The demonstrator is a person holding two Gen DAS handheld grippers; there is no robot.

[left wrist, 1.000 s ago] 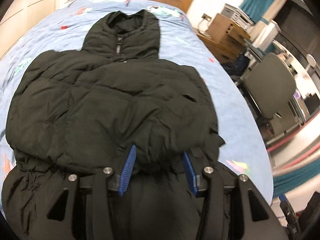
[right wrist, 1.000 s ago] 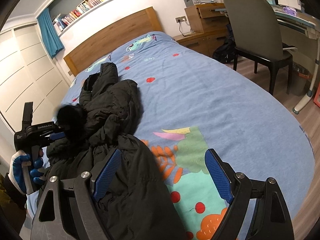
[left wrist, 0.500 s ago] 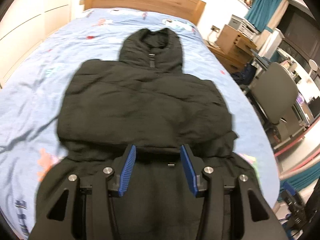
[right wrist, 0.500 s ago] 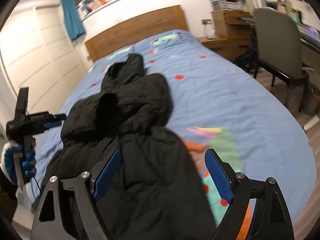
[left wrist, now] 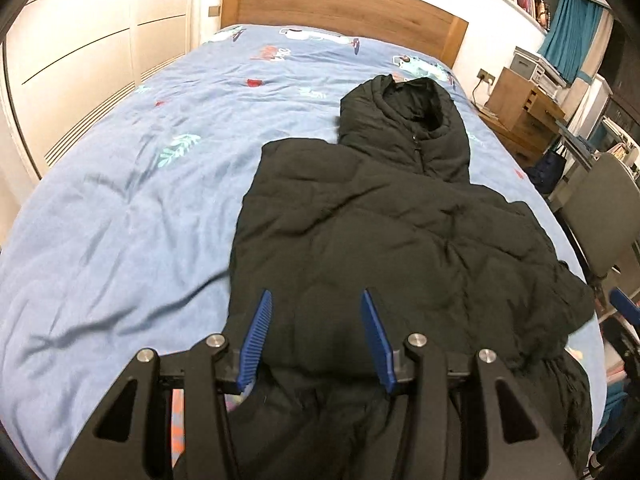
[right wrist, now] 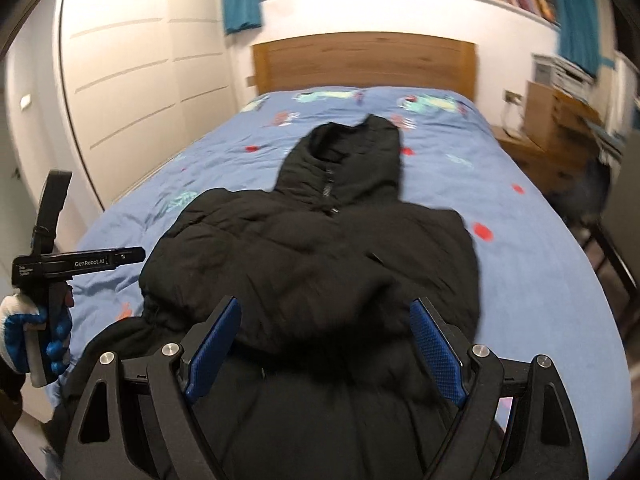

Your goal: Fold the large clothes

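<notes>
Two tools hover with jaws apart and empty: our left tool [left wrist: 316, 332] and right tool [right wrist: 324, 344] above the black jacket [left wrist: 400, 240], which lies on the bed [left wrist: 120, 208], hood toward twelve o'clock. We risk the puffy folded sleeves springing open if unpinned.
</notes>
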